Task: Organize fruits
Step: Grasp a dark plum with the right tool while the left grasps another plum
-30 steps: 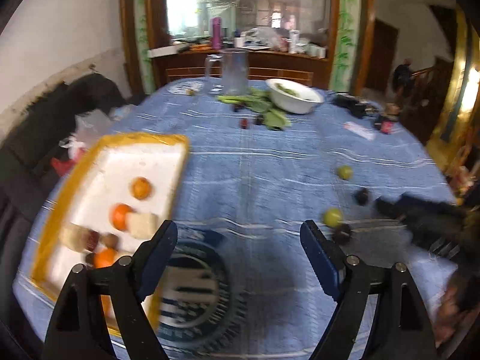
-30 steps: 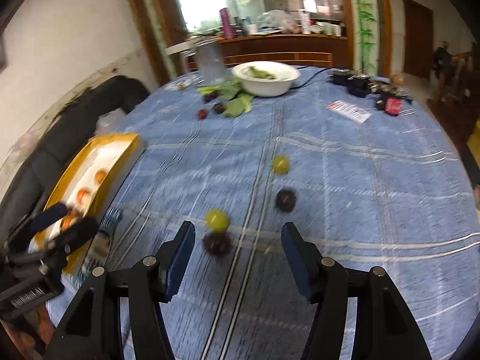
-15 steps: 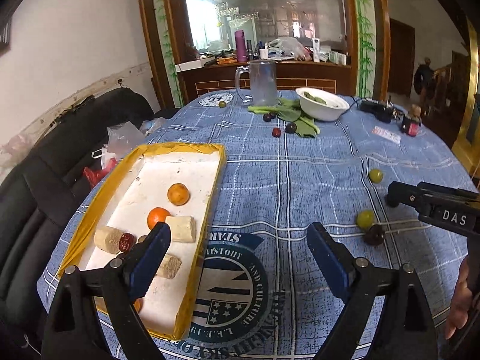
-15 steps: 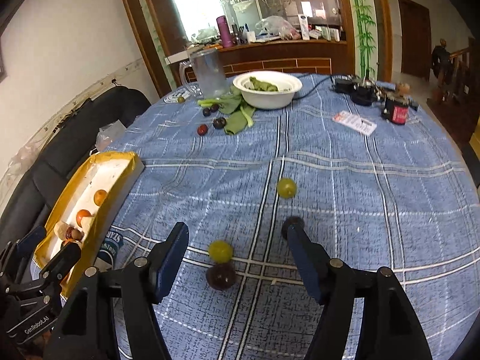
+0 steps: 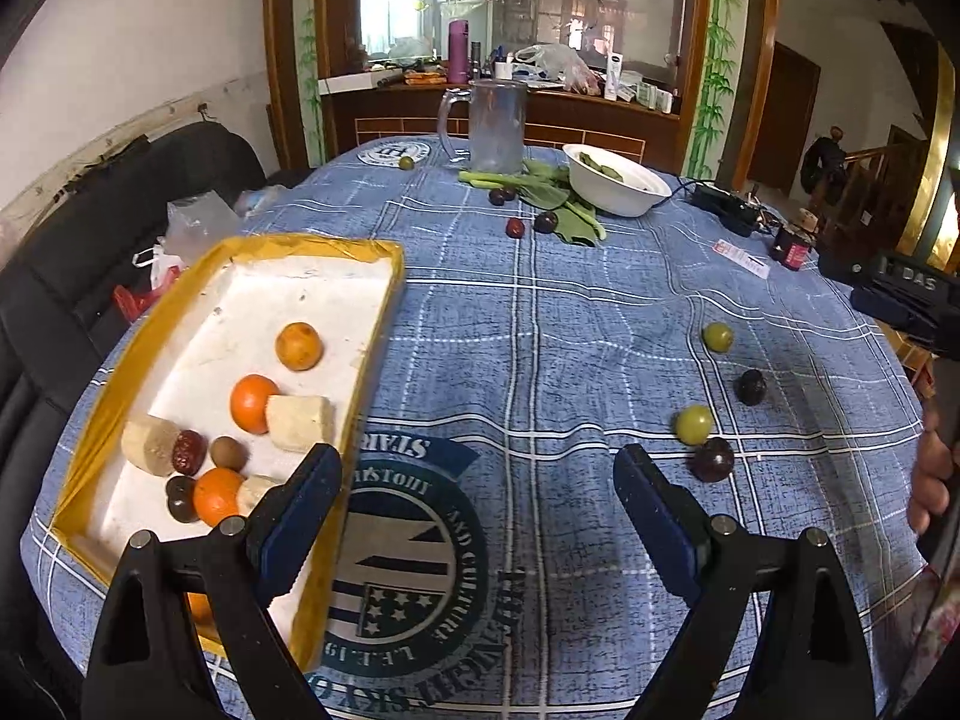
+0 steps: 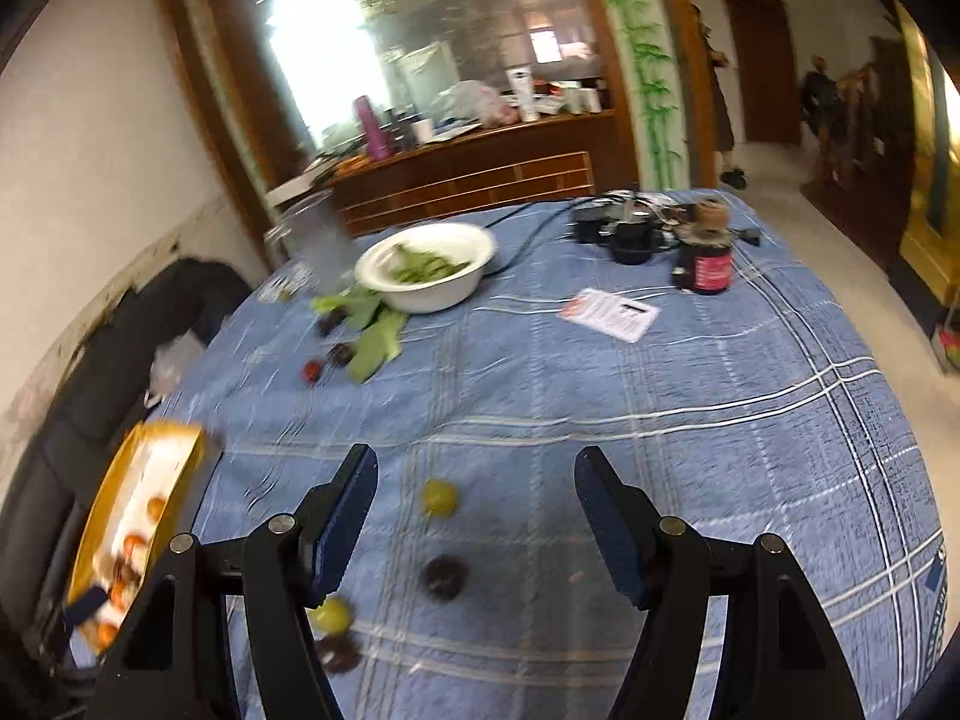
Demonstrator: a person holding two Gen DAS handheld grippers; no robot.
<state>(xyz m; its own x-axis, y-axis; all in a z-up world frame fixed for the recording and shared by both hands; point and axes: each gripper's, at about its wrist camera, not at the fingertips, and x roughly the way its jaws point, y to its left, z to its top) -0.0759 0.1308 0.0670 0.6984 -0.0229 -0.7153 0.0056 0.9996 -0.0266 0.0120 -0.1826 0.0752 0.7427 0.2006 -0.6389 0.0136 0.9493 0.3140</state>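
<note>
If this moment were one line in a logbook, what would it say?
left claw: open, empty, by tray | right claw: open, empty, over green fruit and dark fruit | both on tablecloth

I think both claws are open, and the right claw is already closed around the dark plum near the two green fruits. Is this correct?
Not quite. The right claw is open, as you first said, and holds nothing: in the right wrist view the dark plum lies on the blue tablecloth between its fingers, untouched. The left claw is open too.
</note>
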